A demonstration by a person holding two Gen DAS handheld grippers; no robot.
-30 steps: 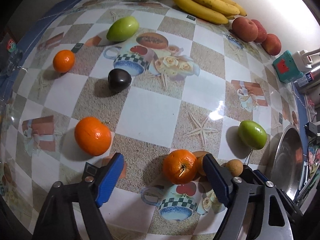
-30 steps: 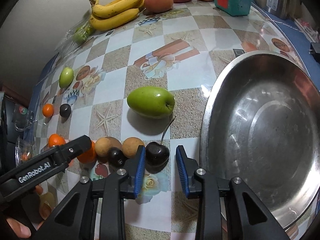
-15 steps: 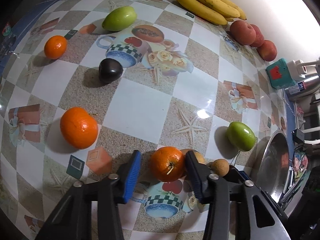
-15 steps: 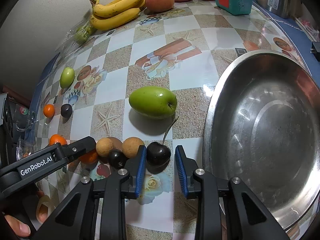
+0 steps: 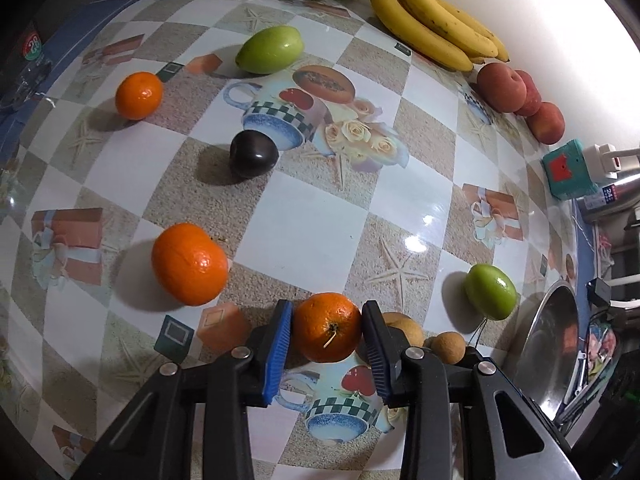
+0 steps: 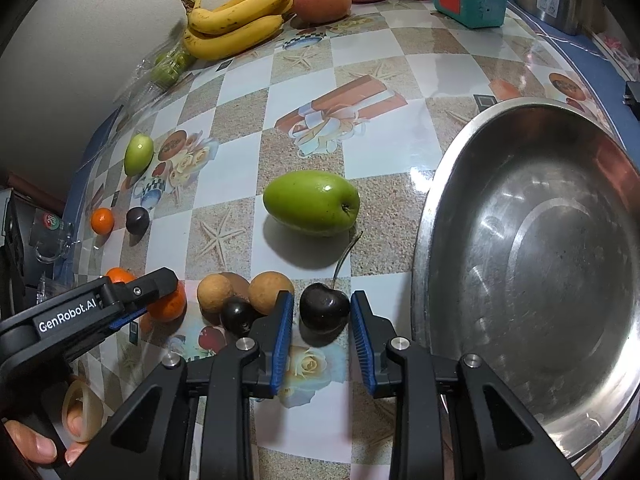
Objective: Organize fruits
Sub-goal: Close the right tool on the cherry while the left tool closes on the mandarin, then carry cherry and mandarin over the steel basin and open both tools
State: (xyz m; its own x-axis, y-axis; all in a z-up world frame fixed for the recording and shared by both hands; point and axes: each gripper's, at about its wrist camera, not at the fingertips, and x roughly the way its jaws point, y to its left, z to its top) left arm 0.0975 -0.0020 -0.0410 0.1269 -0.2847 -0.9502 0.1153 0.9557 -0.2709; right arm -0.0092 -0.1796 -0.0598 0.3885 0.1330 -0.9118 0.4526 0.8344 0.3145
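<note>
Left wrist view
- Left gripper (image 5: 326, 338): its jaws have just been closing, and the 2 blue pads now sit against either side of a small orange (image 5: 327, 327), clamped on it.
- Small orange: on the table (image 5: 308, 236), stem end facing the camera, over a printed teacup.
- Next to it: 2 tan longans (image 5: 450, 347) just right of the right pad, touching each other.
- Large orange (image 5: 189, 264): left of the gripper, apart from it.
- Dark plum (image 5: 253, 153): further up the cloth, by the printed blue cup.
- Tiny orange (image 5: 139, 95): far left.
- Green fruit: 1 near the top (image 5: 269, 49), 1 at the right (image 5: 490, 291) near the pan rim.
- Far edge: banana bunch (image 5: 434, 28), then 3 peaches (image 5: 502, 87) in a row.
- Steel pan (image 5: 550, 348): only its edge shows, at lower right.

Right wrist view
- Right gripper (image 6: 323, 314): a dark cherry (image 6: 324, 307) sits between the blue pads; the left pad is at its skin, a thin gap seems to show at the right, so I cannot tell if it is pinched.
- Cherry: on the table, stem rising toward the big green fruit (image 6: 311, 203) just behind it.
- Left of the pads: 2 longans and another dark cherry (image 6: 237, 314), bunched together.
- Steel pan (image 6: 436, 216): just right of the gripper, nothing in it.
- Left gripper (image 6: 154, 300): at the left edge, marked GenRobot.AI, on the orange; a person's hand (image 6: 38, 446) below.
</note>
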